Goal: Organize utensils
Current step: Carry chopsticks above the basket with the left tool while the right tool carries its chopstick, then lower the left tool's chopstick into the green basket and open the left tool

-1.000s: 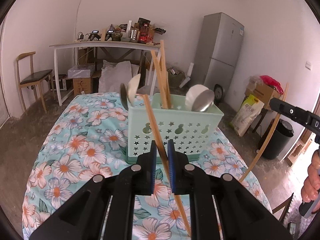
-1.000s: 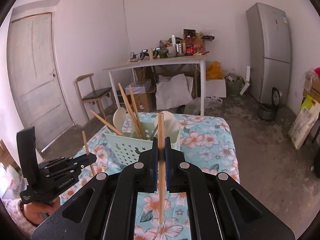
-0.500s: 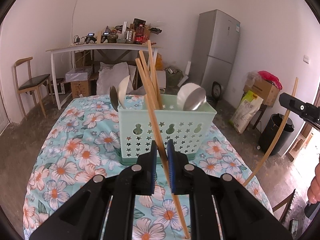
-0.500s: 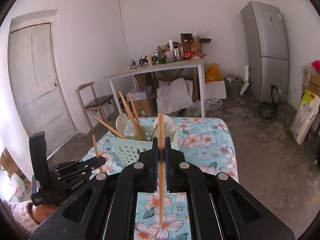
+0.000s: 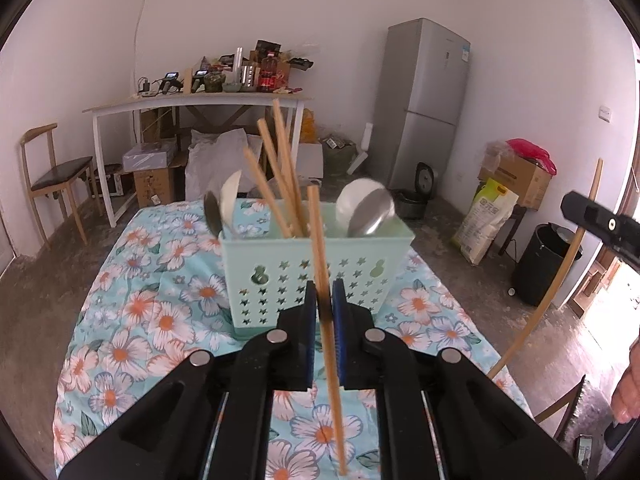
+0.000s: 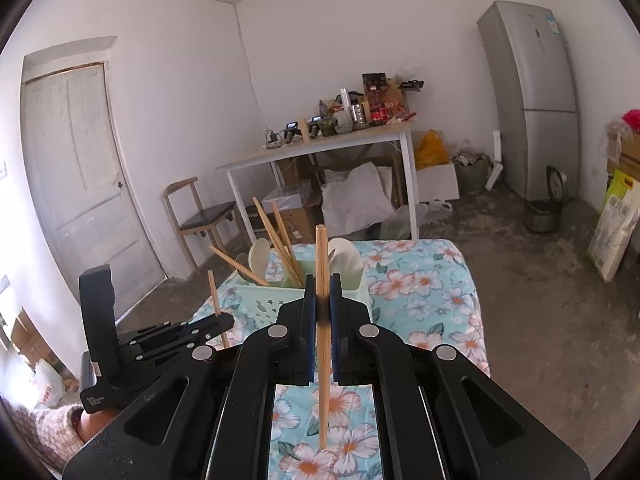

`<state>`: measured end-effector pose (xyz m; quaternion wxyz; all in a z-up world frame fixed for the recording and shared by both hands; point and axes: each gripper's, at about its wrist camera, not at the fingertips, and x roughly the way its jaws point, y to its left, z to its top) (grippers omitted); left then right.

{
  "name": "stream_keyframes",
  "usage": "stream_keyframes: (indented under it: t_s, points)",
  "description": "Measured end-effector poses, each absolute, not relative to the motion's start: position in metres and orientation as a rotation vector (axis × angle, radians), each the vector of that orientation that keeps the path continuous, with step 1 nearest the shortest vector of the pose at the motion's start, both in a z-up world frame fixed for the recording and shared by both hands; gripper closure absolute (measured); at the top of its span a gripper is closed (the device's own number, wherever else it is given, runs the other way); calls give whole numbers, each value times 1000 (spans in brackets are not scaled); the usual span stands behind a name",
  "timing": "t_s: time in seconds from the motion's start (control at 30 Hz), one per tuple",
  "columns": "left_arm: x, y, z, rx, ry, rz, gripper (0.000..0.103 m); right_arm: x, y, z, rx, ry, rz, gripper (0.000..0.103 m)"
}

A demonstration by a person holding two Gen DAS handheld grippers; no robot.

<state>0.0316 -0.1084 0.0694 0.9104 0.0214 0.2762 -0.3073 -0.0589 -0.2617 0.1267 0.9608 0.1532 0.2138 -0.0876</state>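
Observation:
A mint green utensil basket [image 5: 316, 276] stands on the flowered tablecloth [image 5: 160, 320]. It holds several wooden chopsticks [image 5: 280, 176] and spoons [image 5: 368, 208]. My left gripper [image 5: 325, 300] is shut on a wooden chopstick [image 5: 326, 320], held nearly upright just in front of the basket. My right gripper [image 6: 322, 300] is shut on another wooden chopstick [image 6: 322, 320], upright, with the basket [image 6: 264, 300] beyond it to the left. The left gripper [image 6: 218, 322] with its chopstick also shows in the right wrist view. The right gripper's black finger [image 5: 600, 220] and its chopstick [image 5: 552, 292] show at the right of the left wrist view.
A white table [image 5: 192, 100] piled with clutter stands against the far wall, with a wooden chair [image 5: 52, 172] to its left. A grey fridge [image 5: 424, 104], boxes, a sack and a black bin [image 5: 544, 264] stand at the right. A door [image 6: 84, 184] is at the left.
The left gripper has come closer to the basket and its chopstick has turned from slanted to nearly upright. The right gripper has risen and drawn back a little with its chopstick.

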Motion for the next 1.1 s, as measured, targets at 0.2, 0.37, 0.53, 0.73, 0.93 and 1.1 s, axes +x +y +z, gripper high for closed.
stream_keyframes:
  t_s: [0.2,0.37,0.53,0.73,0.93,1.1]
  points:
    - [33,-114,94,35,548,-692,97,-66,-267,126,365,430,-187,99]
    - [42,-111,129,-25,528,-764,97,-69,-270,127,390,420,-195,99]
    - [61,-106,174,-115,470,-811,97,-70,-277,128,414,402,-193,99]
    - [92,-112,220,-184,365,-778,97,-67,-286,121,448,404,-180,99]
    - [119,-130,226,-146,300,-684,97,-63,-296,117,476,412,-175,99]
    - [144,-144,202,-128,345,-635,97,-61,-303,114,486,424,-184,99]
